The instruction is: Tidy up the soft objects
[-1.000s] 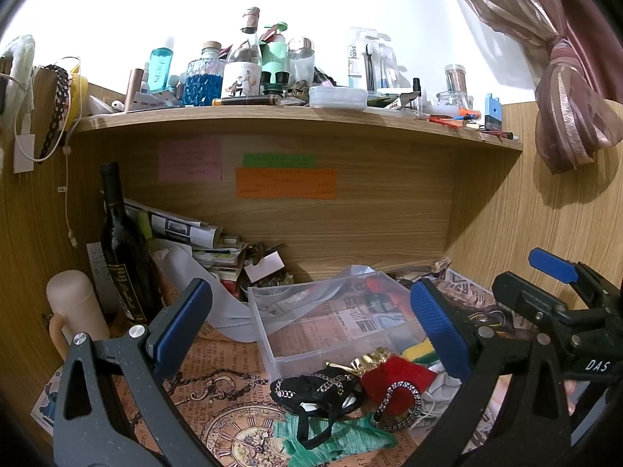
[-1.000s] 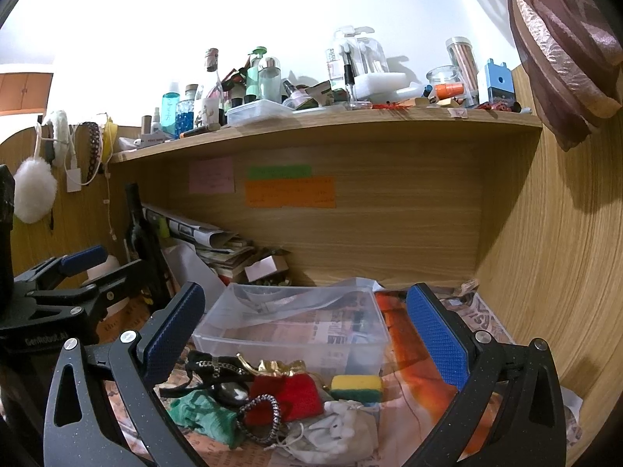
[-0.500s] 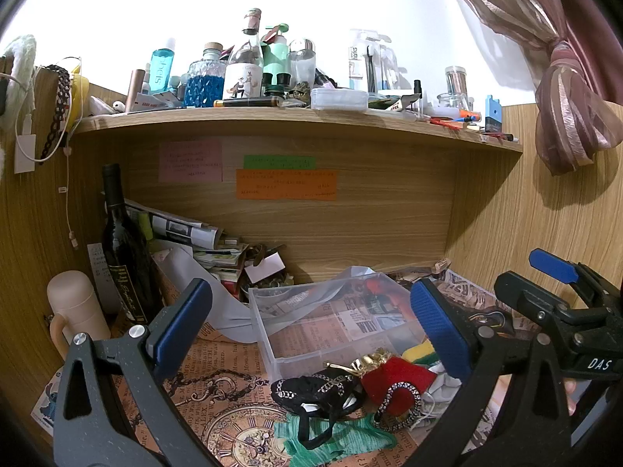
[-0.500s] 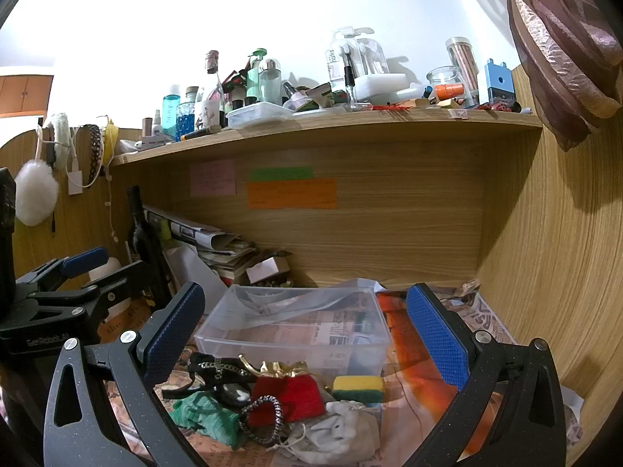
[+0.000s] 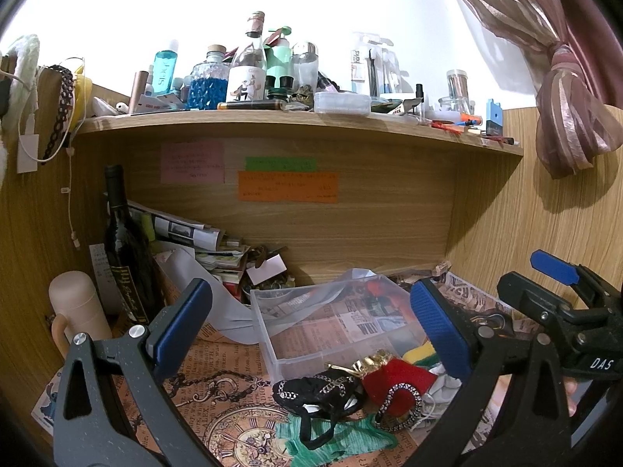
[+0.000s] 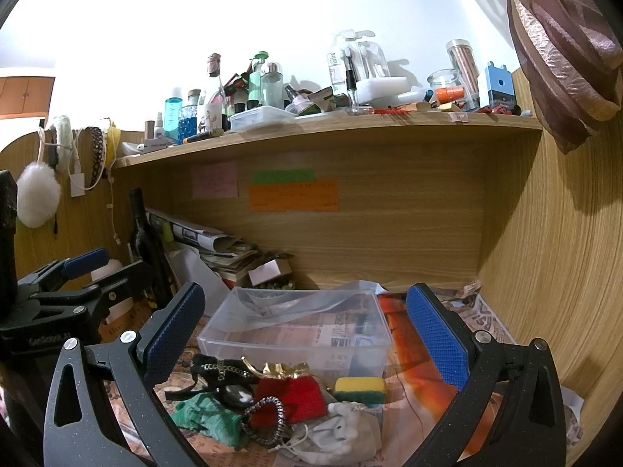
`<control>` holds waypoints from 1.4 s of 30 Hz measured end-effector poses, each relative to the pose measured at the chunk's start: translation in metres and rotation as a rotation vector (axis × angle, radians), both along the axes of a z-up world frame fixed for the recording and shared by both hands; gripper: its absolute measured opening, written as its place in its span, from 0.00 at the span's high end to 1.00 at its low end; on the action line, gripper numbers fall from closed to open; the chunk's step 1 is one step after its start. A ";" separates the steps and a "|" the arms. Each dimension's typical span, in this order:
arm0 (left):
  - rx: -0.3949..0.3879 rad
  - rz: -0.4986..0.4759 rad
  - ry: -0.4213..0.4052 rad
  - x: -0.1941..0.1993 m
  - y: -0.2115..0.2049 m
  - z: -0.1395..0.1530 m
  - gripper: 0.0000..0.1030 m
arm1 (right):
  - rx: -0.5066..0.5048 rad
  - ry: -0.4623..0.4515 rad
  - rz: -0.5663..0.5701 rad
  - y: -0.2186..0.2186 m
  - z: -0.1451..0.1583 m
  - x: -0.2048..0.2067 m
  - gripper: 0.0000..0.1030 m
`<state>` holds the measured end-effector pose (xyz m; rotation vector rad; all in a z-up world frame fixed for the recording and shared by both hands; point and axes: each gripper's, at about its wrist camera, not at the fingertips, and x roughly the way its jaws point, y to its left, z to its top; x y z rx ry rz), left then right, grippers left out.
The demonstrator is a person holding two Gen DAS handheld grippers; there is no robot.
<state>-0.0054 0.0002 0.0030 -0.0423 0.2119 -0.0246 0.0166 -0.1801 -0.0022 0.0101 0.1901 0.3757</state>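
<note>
A heap of soft things lies on the newspaper-covered desk in front of a clear plastic box (image 5: 311, 327) (image 6: 296, 330): a red pouch (image 5: 397, 379) (image 6: 292, 393) with a gold top, a black chain-trimmed piece (image 5: 315, 389) (image 6: 218, 369), green knit cloth (image 5: 335, 438) (image 6: 202, 418), a yellow-green sponge (image 6: 360, 387) (image 5: 422, 352), a white drawstring bag (image 6: 338, 432) and a beaded ring (image 6: 264, 420). My left gripper (image 5: 309, 327) hovers open above the heap, nothing between its fingers. My right gripper (image 6: 305, 327) is open too, over the box and heap.
A dark wine bottle (image 5: 124, 249), a beige mug (image 5: 76, 311) and stacked papers (image 5: 194, 233) fill the back left. A crowded shelf (image 5: 296, 120) hangs overhead. Wood panels close in the right side (image 6: 545, 253), with a tied curtain (image 5: 564, 128) above.
Both views have shifted only slightly; the right gripper rose a touch. The heap and the box lie as before.
</note>
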 end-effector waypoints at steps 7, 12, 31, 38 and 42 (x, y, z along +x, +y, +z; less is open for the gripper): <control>0.001 0.001 -0.003 -0.001 0.000 0.000 0.00 | 0.000 -0.007 0.004 0.000 0.000 -0.002 0.00; 0.000 0.002 -0.003 -0.001 0.000 0.000 0.00 | -0.001 -0.011 0.005 0.001 -0.001 -0.002 0.00; -0.026 -0.031 0.120 0.017 0.008 -0.030 0.00 | -0.027 0.086 -0.006 -0.001 -0.025 0.014 0.00; -0.046 -0.054 0.259 0.030 0.012 -0.070 0.03 | -0.058 0.214 0.019 -0.003 -0.060 0.027 0.00; -0.057 -0.080 0.327 0.034 0.011 -0.086 0.17 | -0.076 0.268 0.045 0.000 -0.075 0.029 0.08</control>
